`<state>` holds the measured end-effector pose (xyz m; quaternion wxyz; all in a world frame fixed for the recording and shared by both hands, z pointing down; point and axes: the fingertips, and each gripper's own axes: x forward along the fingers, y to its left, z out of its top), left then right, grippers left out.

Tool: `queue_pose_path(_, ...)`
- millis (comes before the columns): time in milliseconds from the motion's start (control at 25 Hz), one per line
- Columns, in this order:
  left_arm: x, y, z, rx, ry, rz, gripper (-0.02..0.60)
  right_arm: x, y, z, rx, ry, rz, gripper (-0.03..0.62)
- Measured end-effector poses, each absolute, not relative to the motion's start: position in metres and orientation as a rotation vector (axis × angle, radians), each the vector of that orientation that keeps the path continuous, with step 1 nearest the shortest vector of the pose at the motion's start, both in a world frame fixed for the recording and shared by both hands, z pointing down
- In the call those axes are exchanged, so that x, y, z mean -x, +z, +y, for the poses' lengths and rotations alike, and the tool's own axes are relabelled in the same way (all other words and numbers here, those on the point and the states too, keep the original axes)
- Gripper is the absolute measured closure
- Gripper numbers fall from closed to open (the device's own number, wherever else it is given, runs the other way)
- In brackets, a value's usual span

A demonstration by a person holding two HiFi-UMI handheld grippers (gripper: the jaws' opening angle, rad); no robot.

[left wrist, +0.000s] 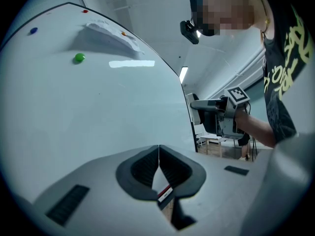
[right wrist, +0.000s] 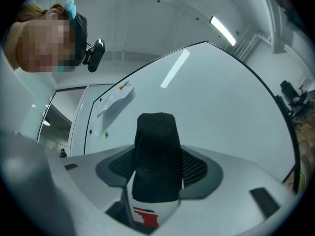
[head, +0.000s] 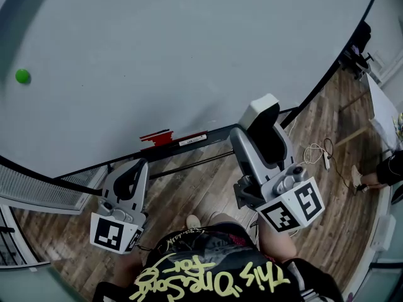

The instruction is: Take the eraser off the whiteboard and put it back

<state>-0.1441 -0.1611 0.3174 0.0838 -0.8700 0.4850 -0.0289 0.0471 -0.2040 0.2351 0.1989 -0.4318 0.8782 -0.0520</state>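
My right fingers (right wrist: 197, 167) clamp the eraser (right wrist: 155, 146), long axis along them, whiteboard (right wrist: 226, 107) directly ahead. My left fingers (left wrist: 142, 170) are together, empty.

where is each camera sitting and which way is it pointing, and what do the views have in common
Head view: on the person's head, looking steeply down at the whiteboard lower edge and wood floor; shows left tongs, right tongs and the printed shirt.
Left gripper view: on the left tongs, shut and empty, looking up along the board; shows the right tongs and forearm.
Right gripper view: on the right tongs, looking up the board past the clamped eraser; shows the person's head-mounted camera.
Shared: all see the green magnet.
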Motion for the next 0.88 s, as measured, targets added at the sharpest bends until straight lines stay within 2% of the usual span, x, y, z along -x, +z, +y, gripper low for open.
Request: queue_pose_path(880, 0.1453, 0.3147, -0.1642, 2.591, -0.076, 1.453, 0.571, -0.0446, 0.2399, -0.2052, 1.217, -0.154, 2.452, 0.336)
